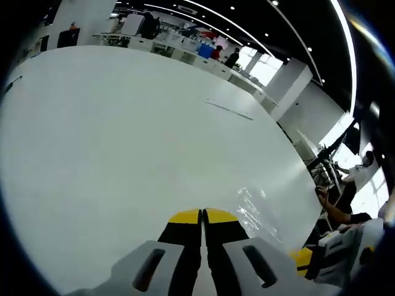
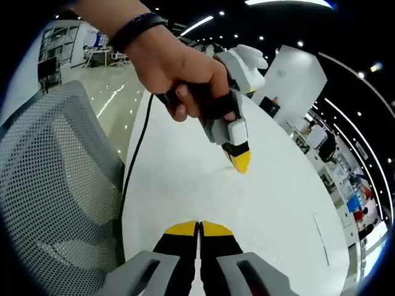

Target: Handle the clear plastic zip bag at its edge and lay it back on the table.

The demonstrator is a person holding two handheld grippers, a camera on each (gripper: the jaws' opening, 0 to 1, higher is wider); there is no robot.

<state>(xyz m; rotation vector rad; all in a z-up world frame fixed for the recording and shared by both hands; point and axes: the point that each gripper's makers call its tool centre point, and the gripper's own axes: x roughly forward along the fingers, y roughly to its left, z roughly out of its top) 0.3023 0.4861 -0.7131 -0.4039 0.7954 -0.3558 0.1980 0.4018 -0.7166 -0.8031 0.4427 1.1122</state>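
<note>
The clear plastic zip bag (image 1: pixel 258 208) lies flat on the white table (image 1: pixel 123 135), showing as faint glints just right of my left gripper (image 1: pixel 202 216). That gripper's yellow-tipped jaws are pressed together with nothing visible between them. In the right gripper view, a hand holds the left gripper (image 2: pixel 240 161) tip-down over the table (image 2: pixel 278 203). My right gripper (image 2: pixel 199 229) is shut too, hovering near the table's edge, and its yellow tip (image 1: pixel 301 258) shows at the lower right of the left gripper view. In the right gripper view I cannot make out the bag.
A grey mesh chair (image 2: pixel 55 185) stands against the table's edge, and a black cable (image 2: pixel 137 154) runs along that edge. A person (image 1: pixel 353 179) stands past the table's right side. Desks and people (image 1: pixel 185 46) sit far behind.
</note>
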